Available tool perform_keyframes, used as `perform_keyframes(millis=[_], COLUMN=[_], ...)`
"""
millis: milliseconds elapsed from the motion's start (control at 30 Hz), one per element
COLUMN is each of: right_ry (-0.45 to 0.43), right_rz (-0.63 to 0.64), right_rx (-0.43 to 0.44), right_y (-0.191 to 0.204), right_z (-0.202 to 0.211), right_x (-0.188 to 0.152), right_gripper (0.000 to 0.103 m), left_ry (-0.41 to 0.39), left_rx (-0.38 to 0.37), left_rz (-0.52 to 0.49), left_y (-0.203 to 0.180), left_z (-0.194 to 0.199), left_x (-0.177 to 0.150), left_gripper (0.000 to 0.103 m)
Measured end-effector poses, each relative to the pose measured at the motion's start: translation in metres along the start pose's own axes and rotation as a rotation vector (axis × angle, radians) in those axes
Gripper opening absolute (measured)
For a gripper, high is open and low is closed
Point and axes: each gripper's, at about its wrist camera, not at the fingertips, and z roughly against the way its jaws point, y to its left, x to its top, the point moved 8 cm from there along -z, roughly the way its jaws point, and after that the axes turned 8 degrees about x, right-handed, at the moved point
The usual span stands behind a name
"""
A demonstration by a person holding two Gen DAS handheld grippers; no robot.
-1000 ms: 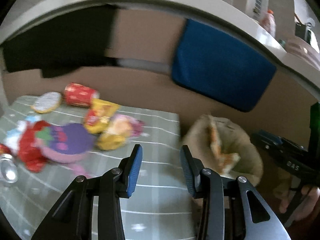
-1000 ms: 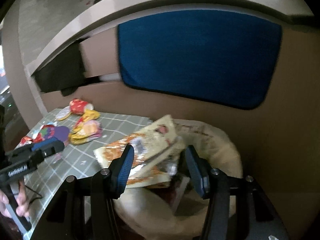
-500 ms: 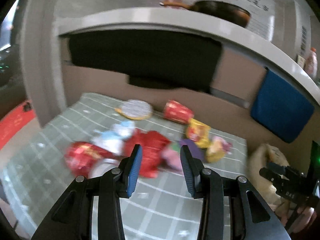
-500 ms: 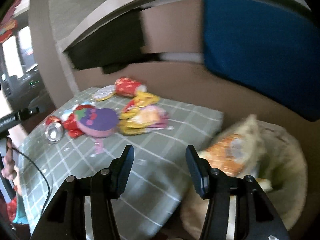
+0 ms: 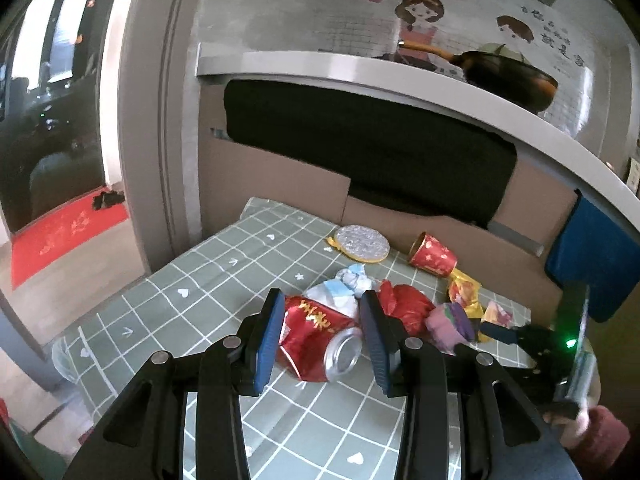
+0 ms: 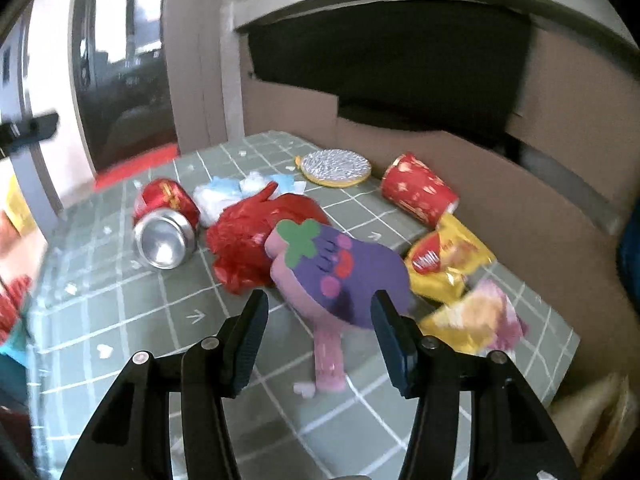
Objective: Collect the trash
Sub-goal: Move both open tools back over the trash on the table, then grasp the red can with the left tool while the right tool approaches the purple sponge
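Both grippers have swung away from the bag to the trash pile. Left gripper, jaws apart and empty, now frames the crushed red can, lying sideways on the checked tablecloth, its silver end toward the camera. Right gripper gapes empty over the purple fan.

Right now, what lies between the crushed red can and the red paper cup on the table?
In the right wrist view, a crumpled red plastic bag and white-blue tissue lie between the crushed can and the paper cup.
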Motion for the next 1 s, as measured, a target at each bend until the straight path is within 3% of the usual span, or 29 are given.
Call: perform_keyframes(millis=[133, 267, 500, 733, 867, 1000], right_ry=[0.043, 0.079, 0.008, -0.037, -0.043, -0.044], right_rz=[0.084, 0.095, -0.06, -0.279, -0.31, -0.287], right_rx=[-0.108, -0.147, -0.107, 0.005, 0.015, 0.015], right_y=[0.002, -0.007, -0.031, -0.065, -0.072, -0.068], right_z=[-0.028, -0.041, 0.003, 0.045, 0.051, 0.048], right_x=[0.002, 0.001, 0.006, 0.0, -0.006, -0.014], right_gripper=[0.051, 0.05, 0.006, 0.006, 0.007, 0.023], left_ry=[0.054, 0.096, 0.172, 0.228, 0.226, 0.174], left_rx=[-0.029, -0.066, -0.056, -0.043, -0.002, 0.046], left_rz=[0.022, 0.003, -0.029, -0.022, 0.022, 0.081], left_y=[0.0, -0.015, -0.031, -0.046, -0.036, 0.001], left_z=[-0.017, -0.035, -0.075, -0.104, -0.106, -0.082], left_x=[-0.009, -0.022, -0.039, -0.05, -0.046, -0.026], left_gripper=[0.041, 0.041, 0.041, 0.041, 0.041, 0.041])
